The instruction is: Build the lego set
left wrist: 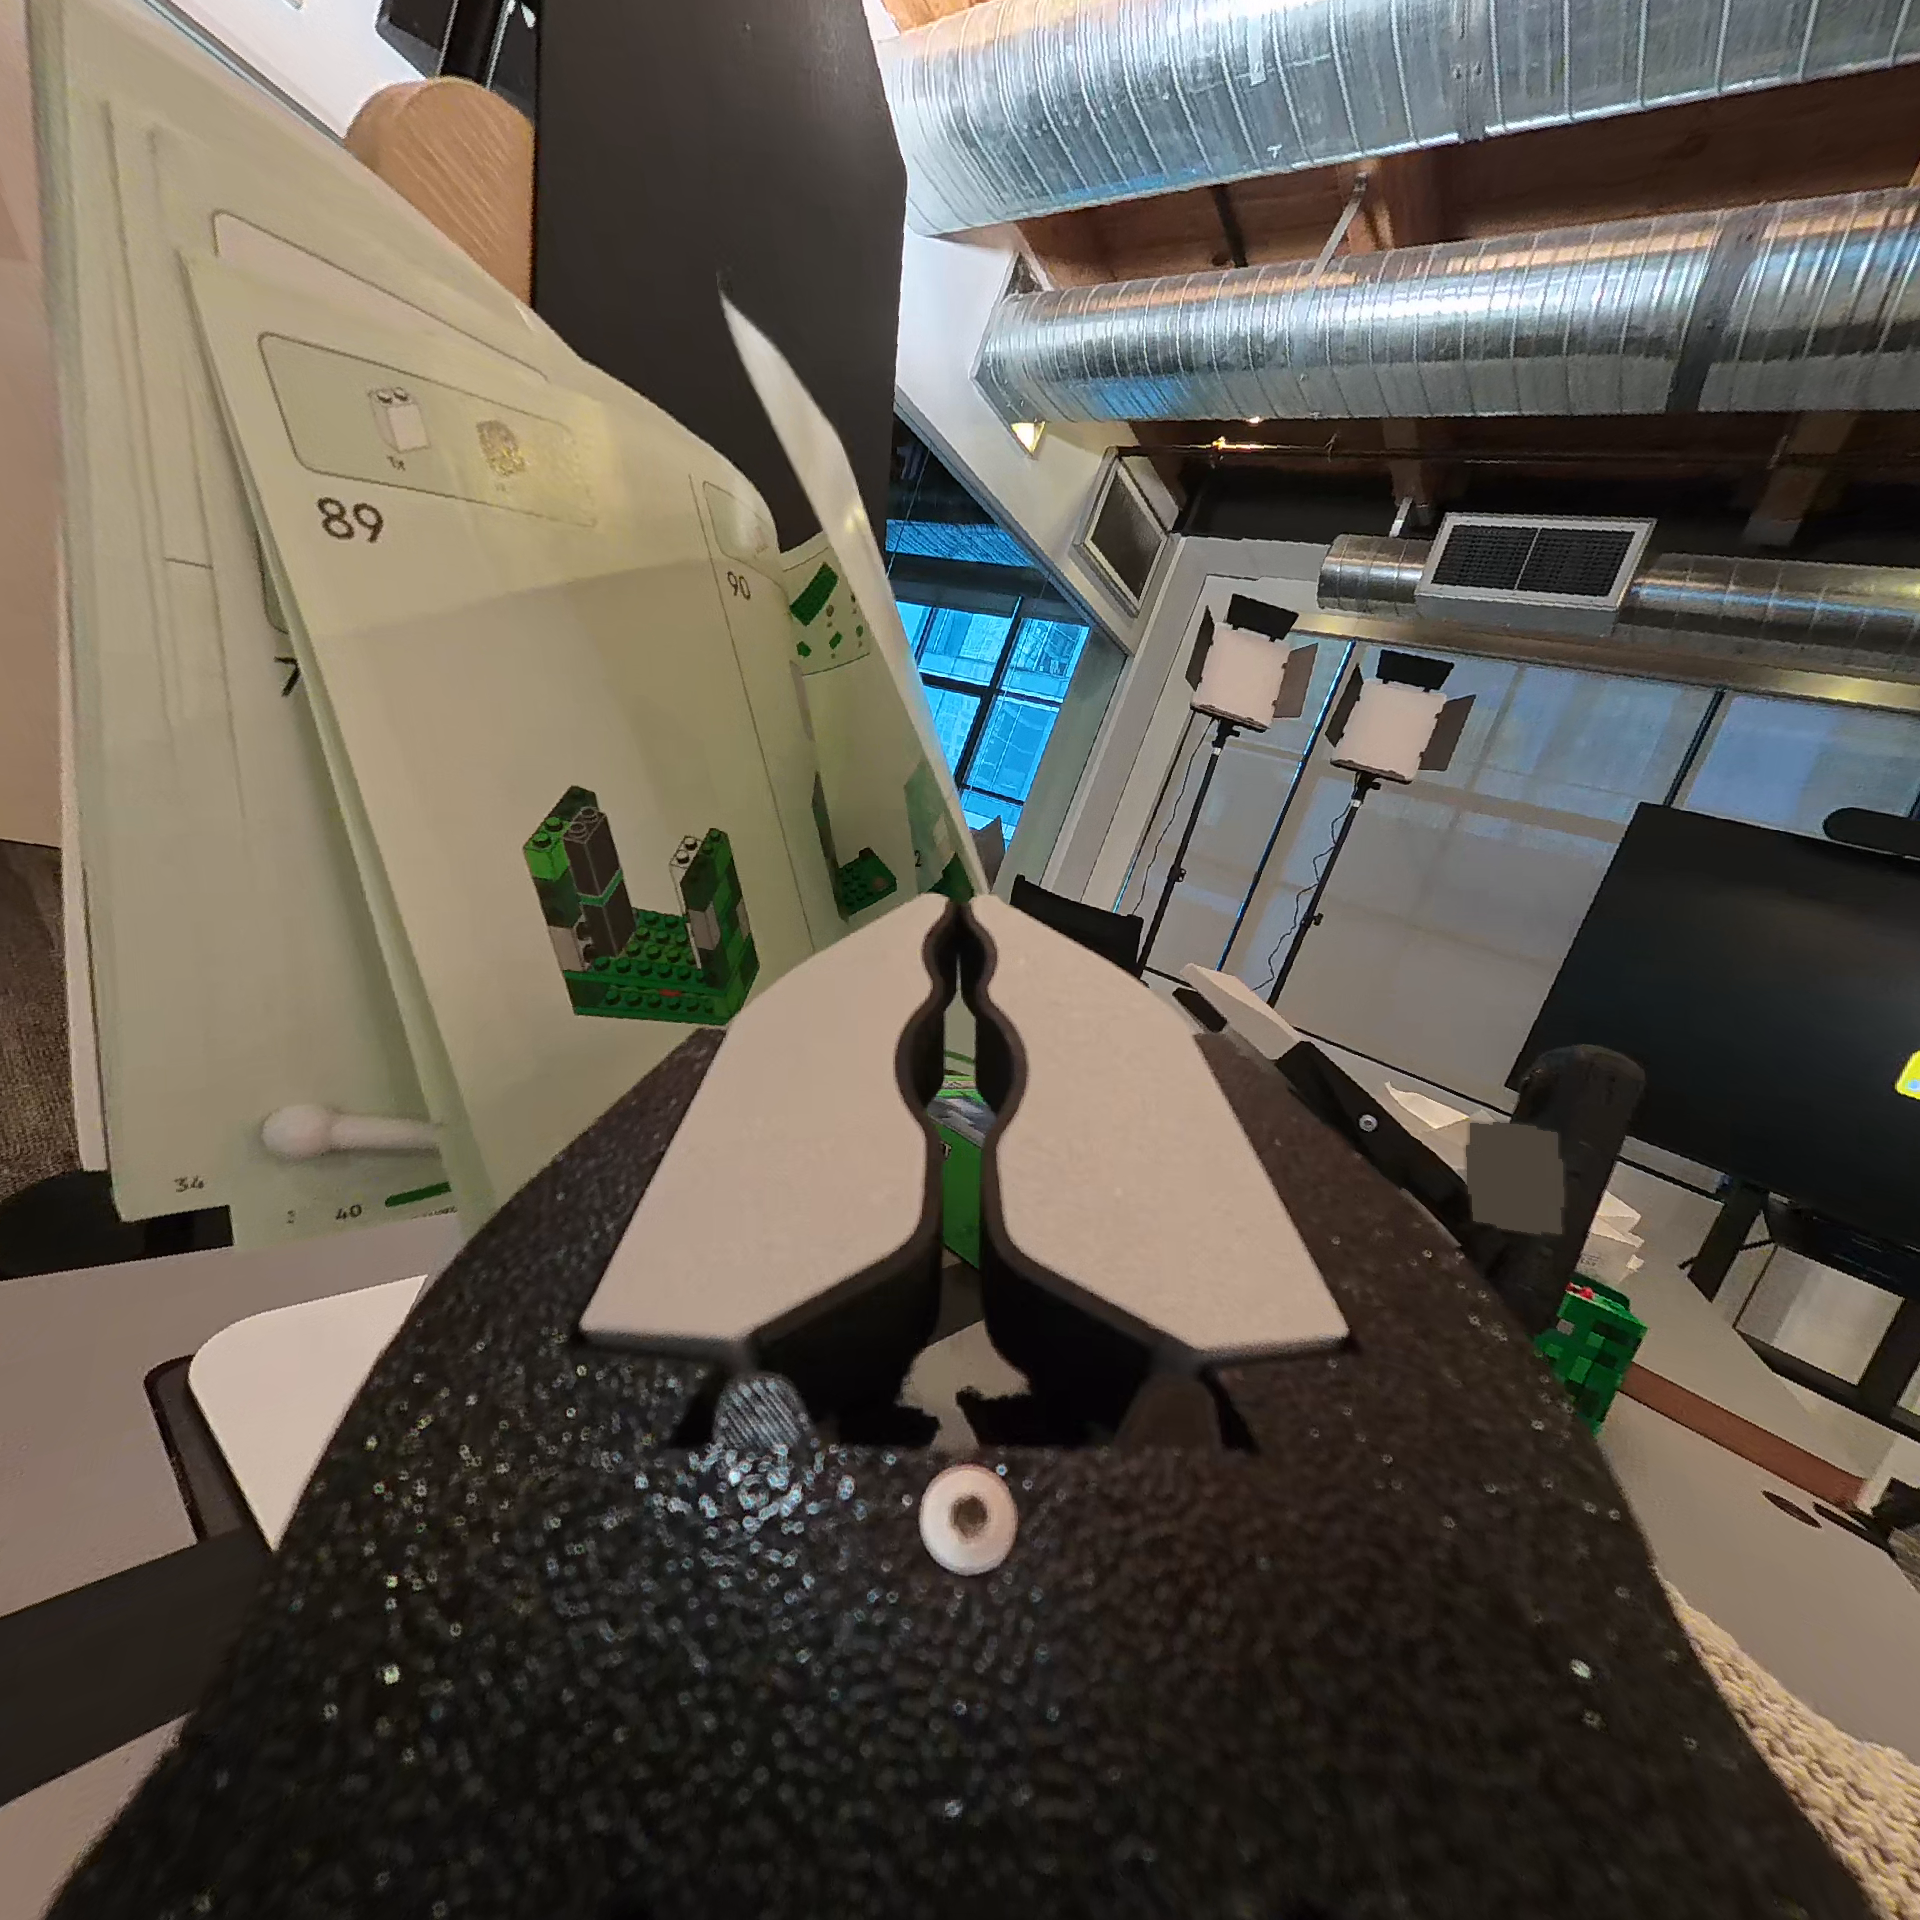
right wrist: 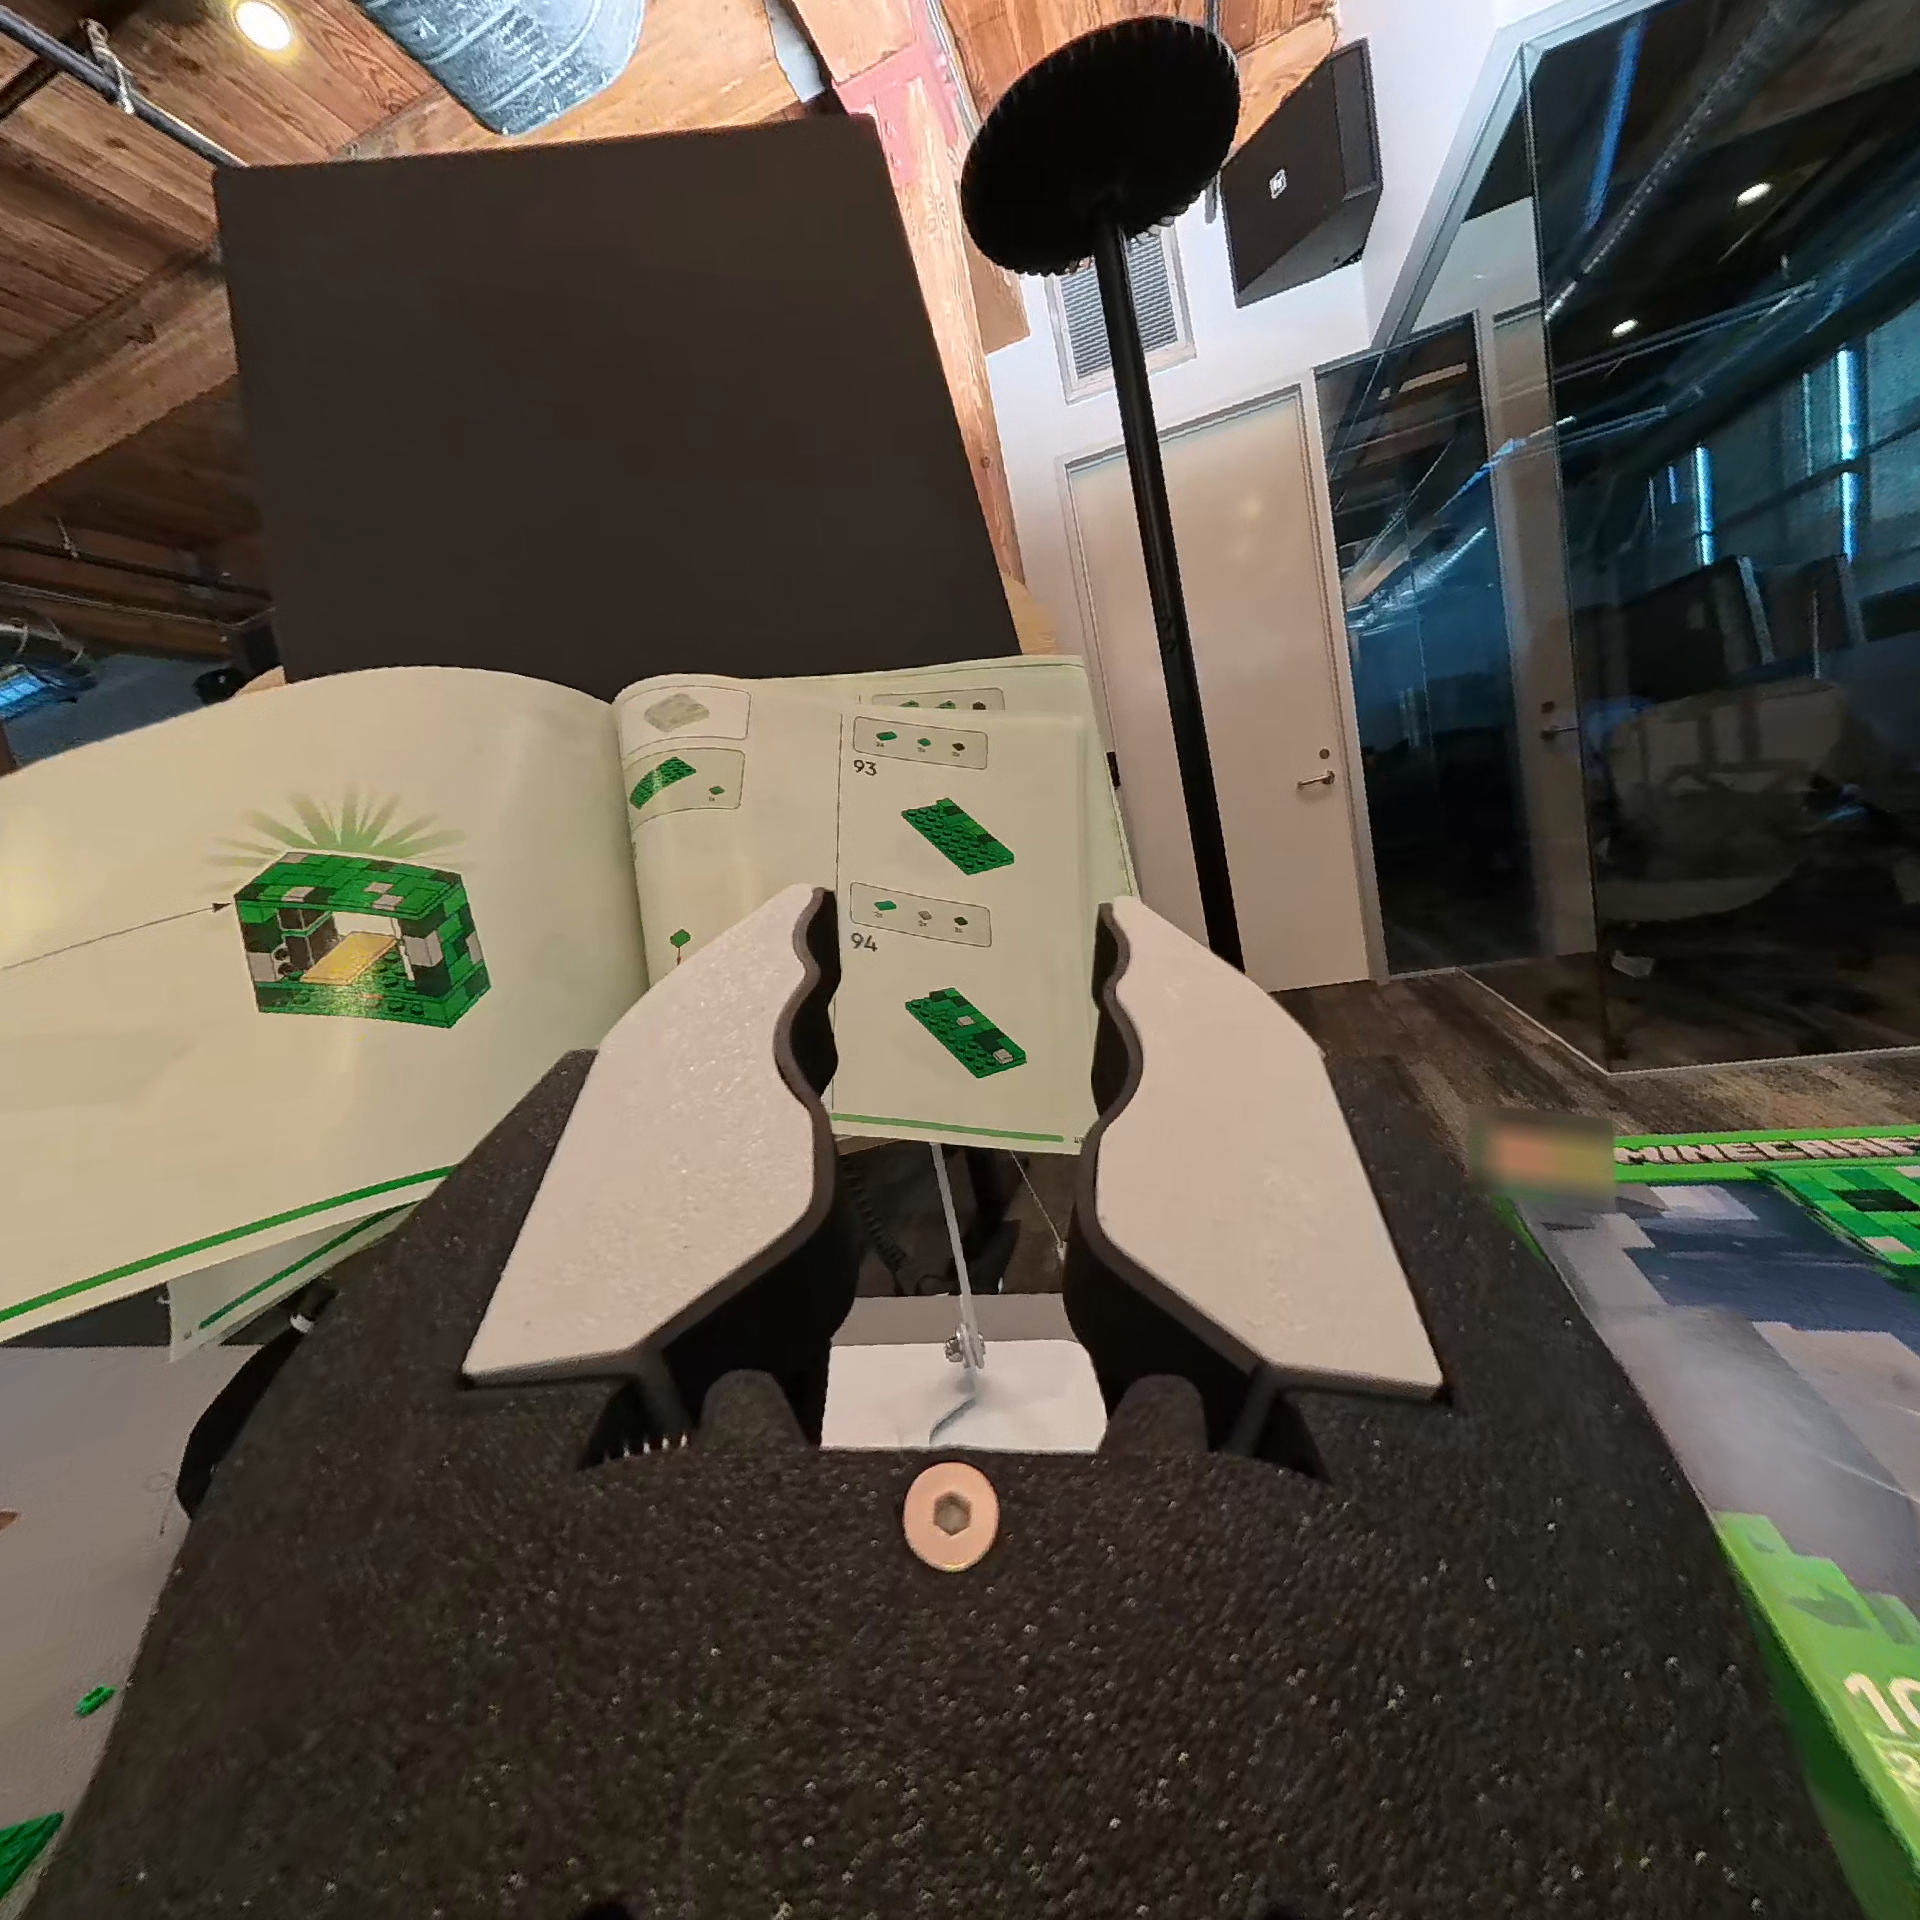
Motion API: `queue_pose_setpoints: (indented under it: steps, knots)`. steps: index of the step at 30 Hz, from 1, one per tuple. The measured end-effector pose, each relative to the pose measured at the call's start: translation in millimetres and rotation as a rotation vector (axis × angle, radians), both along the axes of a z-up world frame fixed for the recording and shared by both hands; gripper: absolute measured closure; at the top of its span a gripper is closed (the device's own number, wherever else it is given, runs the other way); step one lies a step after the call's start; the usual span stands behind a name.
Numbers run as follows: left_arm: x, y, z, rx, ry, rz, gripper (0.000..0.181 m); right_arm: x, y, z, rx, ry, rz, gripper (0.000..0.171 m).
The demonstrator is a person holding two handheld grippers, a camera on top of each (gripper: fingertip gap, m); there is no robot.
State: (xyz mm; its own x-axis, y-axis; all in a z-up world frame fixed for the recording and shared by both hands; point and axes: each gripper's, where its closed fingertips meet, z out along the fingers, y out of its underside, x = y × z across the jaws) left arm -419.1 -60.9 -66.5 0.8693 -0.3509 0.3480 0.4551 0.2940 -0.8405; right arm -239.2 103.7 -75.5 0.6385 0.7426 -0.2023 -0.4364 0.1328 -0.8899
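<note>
Booklet [right wrist: 312, 935] stands open beyond spread, empty right gripper [right wrist: 964, 987]; left gripper [left wrist: 961, 914] jaws closed, seemingly pinching a page [left wrist: 831, 540].

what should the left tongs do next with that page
Probably carry the page across and let go: the left tongs look shut on its lower edge, it stands mid-turn above the instruction booklet, and the right tongs are open, empty.

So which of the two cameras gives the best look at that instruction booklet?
The right wrist view: the instruction booklet lies open face-on, both pages showing, behind the open right tongs. The left wrist view catches the booklet steeply angled, with the shut left tongs pinching one page.
</note>
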Motion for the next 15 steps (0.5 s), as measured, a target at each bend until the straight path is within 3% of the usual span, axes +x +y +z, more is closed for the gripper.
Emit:
queue_pose_setpoints:
  steps: [15]
  knots:
    - [2.7, 1.5, 0.2, -0.002, 0.001, -0.013, 0.181, 1.2, 0.2, 0.5, 0.001, 0.009, 0.002, 0.128]
